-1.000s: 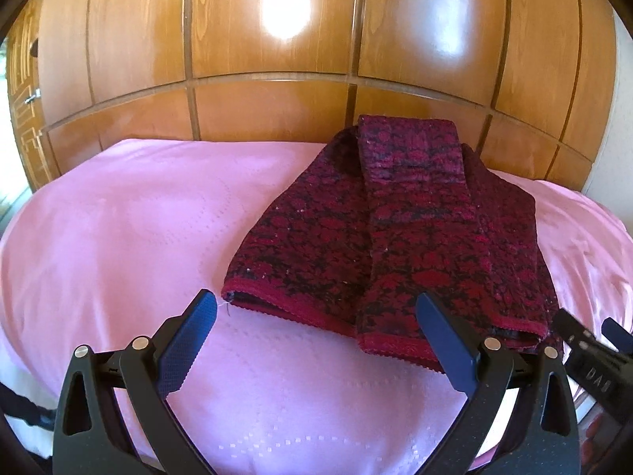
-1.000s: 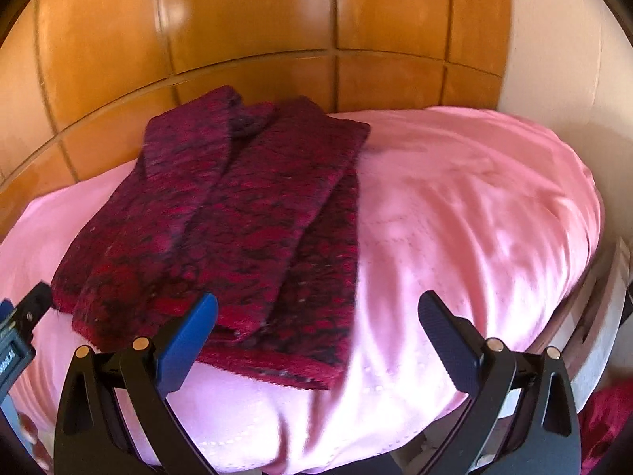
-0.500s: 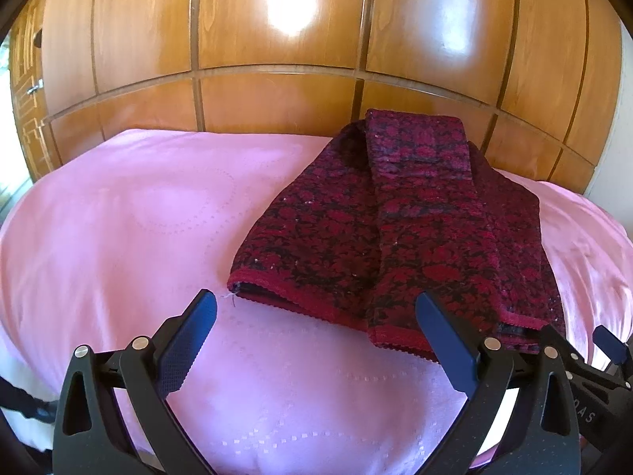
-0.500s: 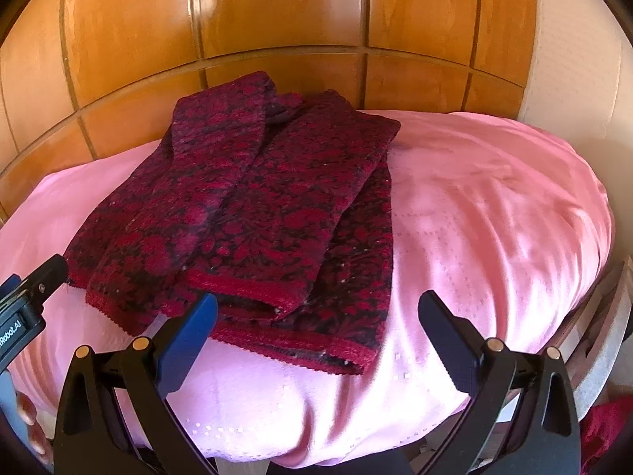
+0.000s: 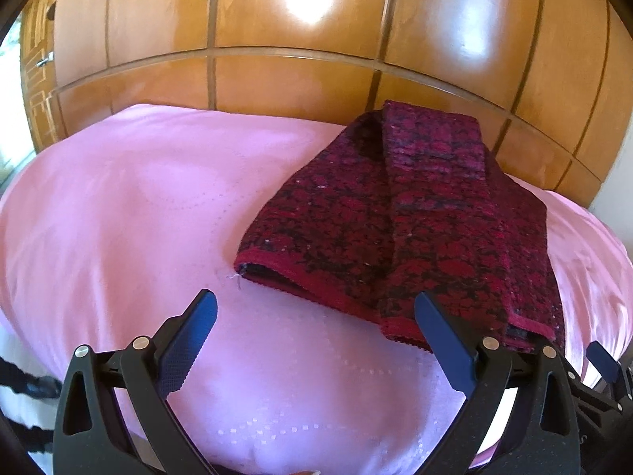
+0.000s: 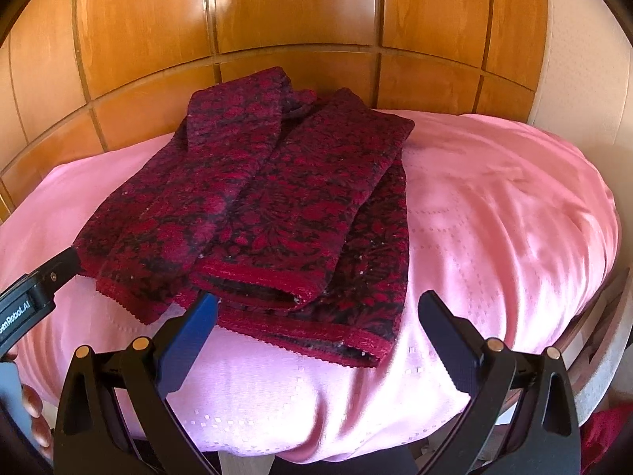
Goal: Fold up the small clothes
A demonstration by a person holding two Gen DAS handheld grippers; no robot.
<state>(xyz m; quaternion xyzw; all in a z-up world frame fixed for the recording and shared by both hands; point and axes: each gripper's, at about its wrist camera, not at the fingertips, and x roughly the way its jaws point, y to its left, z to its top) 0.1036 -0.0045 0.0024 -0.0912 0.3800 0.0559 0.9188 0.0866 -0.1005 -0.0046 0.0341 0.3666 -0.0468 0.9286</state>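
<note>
Two sets of black tongs with blue-padded fingers hang over the near edge of a tabletop covered by a glossy pink satin cloth (image 5: pixel 118 217) with faint stitched dot patterns. Left tongs (image 5: pixel 316 326): spread wide, nothing between the fingers, hovering above bare pink cloth with the right-hand finger in front of the garment's near hem. Right tongs (image 6: pixel 318 322): likewise spread wide and empty, the left-hand finger tip in front of the hem. Task item: a dark red and black floral-patterned knitted garment (image 6: pixel 269 206), lying flat on the cloth, both sleeves folded inward over the body so they run side by side toward the near hem, which carries a plain red ribbed band. From the left wrist view the garment sits right of centre; from the right wrist view, left of centre, so it lies between the two tongs. Behind the tabletop stands a glossy orange-brown wooden panelled wall (image 5: pixel 296 79). Fingertips (image 6: pixel 31 403) of a hand show at the lower left of the right wrist view.
</note>
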